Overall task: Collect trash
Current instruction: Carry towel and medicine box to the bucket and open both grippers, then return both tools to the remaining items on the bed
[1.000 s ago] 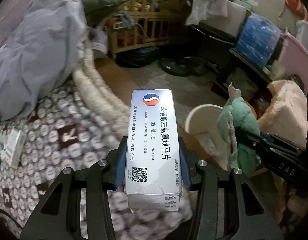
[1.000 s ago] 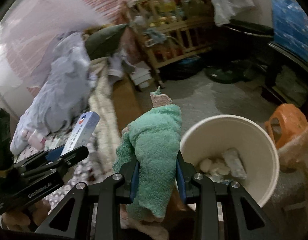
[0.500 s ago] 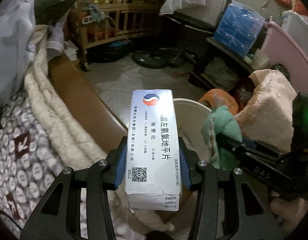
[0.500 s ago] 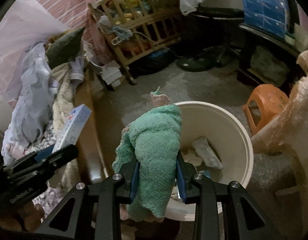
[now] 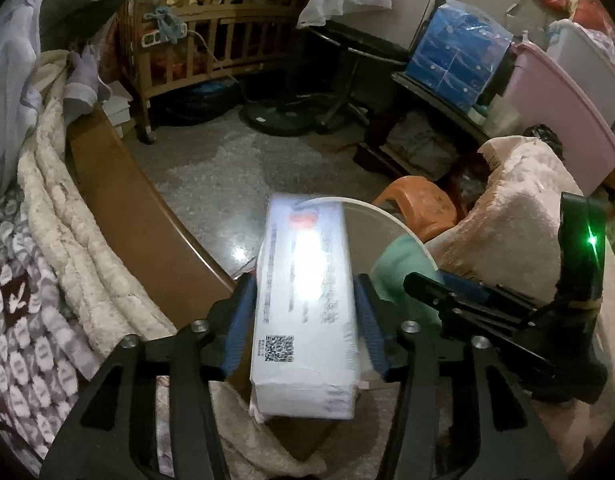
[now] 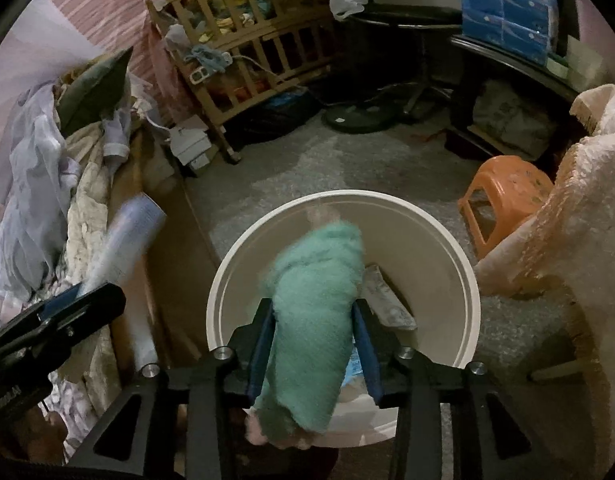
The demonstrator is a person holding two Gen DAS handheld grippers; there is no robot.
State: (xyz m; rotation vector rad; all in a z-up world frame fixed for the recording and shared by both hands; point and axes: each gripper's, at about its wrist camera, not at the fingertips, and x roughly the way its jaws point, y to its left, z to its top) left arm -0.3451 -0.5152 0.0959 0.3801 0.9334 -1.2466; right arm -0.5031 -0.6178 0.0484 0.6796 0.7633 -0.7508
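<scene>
A white medicine box (image 5: 303, 304) with a QR code stands between the jaws of my left gripper (image 5: 303, 280). Those jaws are opening, and the blurred box is slipping between the blue pads over the rim of the white bin (image 5: 387, 220). In the right wrist view a green cloth (image 6: 319, 300) sits between the jaws of my right gripper (image 6: 312, 304), directly over the bin (image 6: 467, 264). These jaws are opening too, and the cloth is blurred and sliding down. Crumpled wrappers (image 6: 387, 304) lie inside the bin.
An orange stool (image 6: 507, 196) stands just right of the bin, beside a fluffy cream blanket (image 6: 567, 220). The bed's brown edge (image 5: 139, 220) and quilts (image 5: 67, 240) lie to the left. A wooden crib (image 5: 195, 40), a fan base (image 6: 359, 118) and shelves stand behind.
Both grippers swung from the bed over to the bin and tipped downward. In the last moment both pairs of jaws widened, and the box and the cloth began to slide.
</scene>
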